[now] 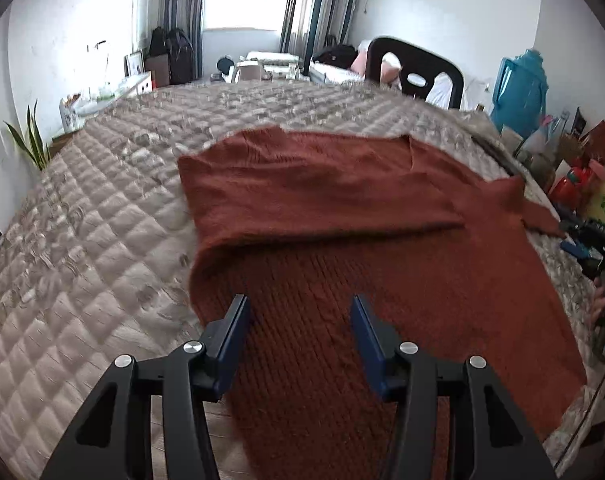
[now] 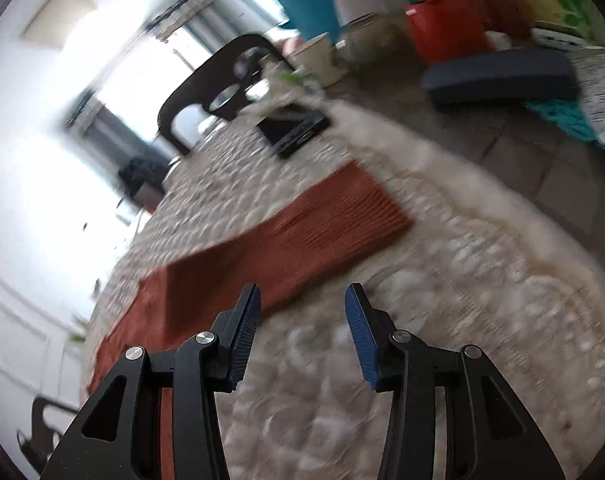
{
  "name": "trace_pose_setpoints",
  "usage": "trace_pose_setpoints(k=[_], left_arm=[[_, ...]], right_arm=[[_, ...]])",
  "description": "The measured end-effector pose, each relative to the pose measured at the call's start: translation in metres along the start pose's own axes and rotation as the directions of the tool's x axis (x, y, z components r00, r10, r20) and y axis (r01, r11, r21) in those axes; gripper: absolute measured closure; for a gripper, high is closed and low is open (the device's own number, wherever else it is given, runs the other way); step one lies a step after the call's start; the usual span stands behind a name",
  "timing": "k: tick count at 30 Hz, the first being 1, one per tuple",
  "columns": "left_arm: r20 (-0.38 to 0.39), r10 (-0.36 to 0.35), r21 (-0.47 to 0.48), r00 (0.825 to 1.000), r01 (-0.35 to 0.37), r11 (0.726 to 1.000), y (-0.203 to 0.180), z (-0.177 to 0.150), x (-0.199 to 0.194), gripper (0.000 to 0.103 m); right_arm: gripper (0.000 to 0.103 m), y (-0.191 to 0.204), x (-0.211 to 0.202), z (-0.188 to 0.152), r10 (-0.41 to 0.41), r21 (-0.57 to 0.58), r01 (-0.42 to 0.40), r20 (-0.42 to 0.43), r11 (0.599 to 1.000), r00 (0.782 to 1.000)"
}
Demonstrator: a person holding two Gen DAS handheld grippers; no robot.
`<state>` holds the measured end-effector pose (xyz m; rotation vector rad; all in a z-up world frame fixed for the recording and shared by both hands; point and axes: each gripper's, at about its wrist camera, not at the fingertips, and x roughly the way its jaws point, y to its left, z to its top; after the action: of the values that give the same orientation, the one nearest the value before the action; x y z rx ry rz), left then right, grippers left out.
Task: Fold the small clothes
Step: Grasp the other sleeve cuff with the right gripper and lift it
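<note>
A rust-red knit sweater (image 1: 342,216) lies spread on the quilted beige cover (image 1: 82,240), with its left sleeve folded across the body. My left gripper (image 1: 298,312) is open and empty, just above the sweater's near hem. My right gripper (image 2: 302,300) is open and empty over the quilt, beside the sweater's right sleeve (image 2: 302,236), whose ribbed cuff (image 2: 362,208) points away. The right gripper also shows at the right edge of the left wrist view (image 1: 590,240). The right wrist view is blurred.
A black chair (image 1: 414,68) stands beyond the far edge. At the right side are a teal jug (image 1: 522,88), red containers (image 1: 570,188) and bags. A black flat device (image 2: 294,128) and a dark cushion (image 2: 498,76) lie beyond the sleeve. A plant (image 1: 30,140) stands left.
</note>
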<state>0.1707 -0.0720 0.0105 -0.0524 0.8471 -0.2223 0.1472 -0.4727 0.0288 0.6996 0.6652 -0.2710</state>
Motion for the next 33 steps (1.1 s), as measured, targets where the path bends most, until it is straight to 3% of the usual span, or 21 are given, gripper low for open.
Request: trace_pose_setpoints(k=[5,11,12,15,19,26,33], left_arm=[[-0.018,0.022,0.037,1.000,-0.021,0.999,-0.010,0.000,0.004,0.035],[-0.028,0.066,0.084,0.997,-0.064,0.994,-0.019,-0.002,0.006,0.032],[-0.028,0.065,0.082,0.997,-0.063,0.995,-0.020,-0.002,0.007,0.032],[-0.028,0.069,0.082,0.997,-0.066,0.994,-0.021,-0.002,0.007,0.032],[-0.029,0.070,0.083,0.997,-0.067,0.994,-0.021,-0.002,0.007,0.032],[-0.029,0.069,0.082,0.997,-0.066,0.994,-0.021,-0.001,0.006,0.032],[0.000,0.075,0.043,0.997,-0.075,0.996,-0.014,-0.001,-0.003,0.032]], right_arm=[[0.058,-0.009,0.005,0.016,0.011,0.052,-0.013,0.046,0.999,0.999],[0.058,-0.012,0.016,0.028,0.005,0.074,-0.010,0.068,0.997,0.998],[0.061,-0.011,0.018,0.029,0.009,0.069,-0.013,0.064,0.998,0.998],[0.089,-0.010,0.021,0.030,0.023,0.053,-0.026,0.043,0.998,0.999],[0.091,-0.001,0.013,0.029,0.059,0.015,-0.060,0.060,0.998,0.996],[0.092,0.056,-0.004,0.030,0.197,-0.111,-0.189,0.059,0.976,0.979],[0.092,0.162,-0.004,-0.002,0.373,-0.304,-0.374,-0.063,0.876,0.926]])
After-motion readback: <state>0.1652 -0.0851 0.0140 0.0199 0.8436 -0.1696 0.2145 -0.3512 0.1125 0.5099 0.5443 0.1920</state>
